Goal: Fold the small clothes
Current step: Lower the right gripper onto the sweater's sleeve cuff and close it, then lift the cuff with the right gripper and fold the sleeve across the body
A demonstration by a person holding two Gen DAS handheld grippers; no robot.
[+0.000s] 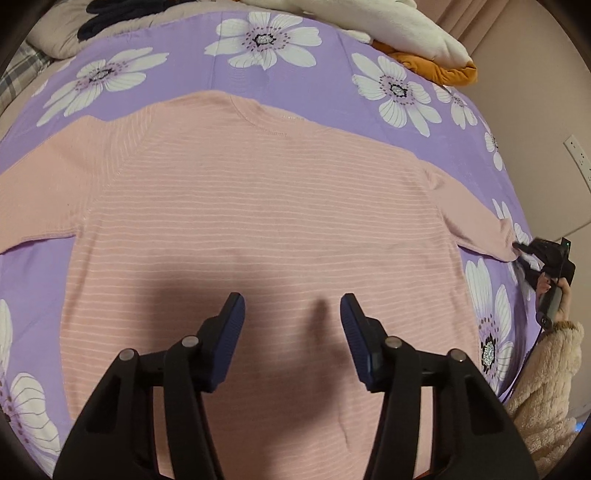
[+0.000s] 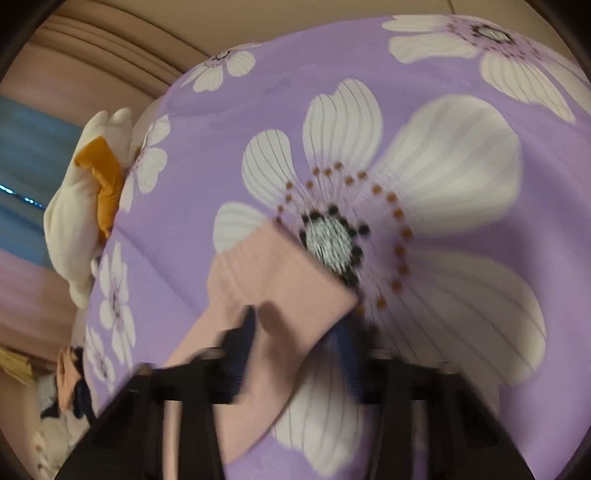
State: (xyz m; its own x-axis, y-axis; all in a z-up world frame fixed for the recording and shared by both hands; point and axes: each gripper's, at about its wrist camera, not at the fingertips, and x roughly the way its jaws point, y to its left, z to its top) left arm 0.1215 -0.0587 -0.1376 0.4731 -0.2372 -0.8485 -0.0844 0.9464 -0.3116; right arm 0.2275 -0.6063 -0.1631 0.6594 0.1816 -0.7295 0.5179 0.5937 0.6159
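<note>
A pink sweater with thin pale stripes (image 1: 258, 206) lies spread flat on the purple flowered bedsheet (image 1: 192, 74), neck at the far side and both sleeves stretched out. My left gripper (image 1: 291, 314) hovers over the sweater's lower middle, open, with nothing between its fingers. At the far right a hand holds my right gripper (image 1: 524, 258) at the end of the sleeve. In the blurred right wrist view the sleeve cuff (image 2: 280, 273) lies between the fingers of my right gripper (image 2: 297, 338). The jaws stand apart around it.
A white and orange plush toy (image 1: 424, 40) lies at the bed's far right corner, and dark clothes (image 1: 107, 14) with a grey pillow (image 1: 55, 40) sit at the far left. A fluffy cream sleeve (image 1: 546, 391) shows on the right. The wall with a socket (image 1: 578, 155) runs beside the bed.
</note>
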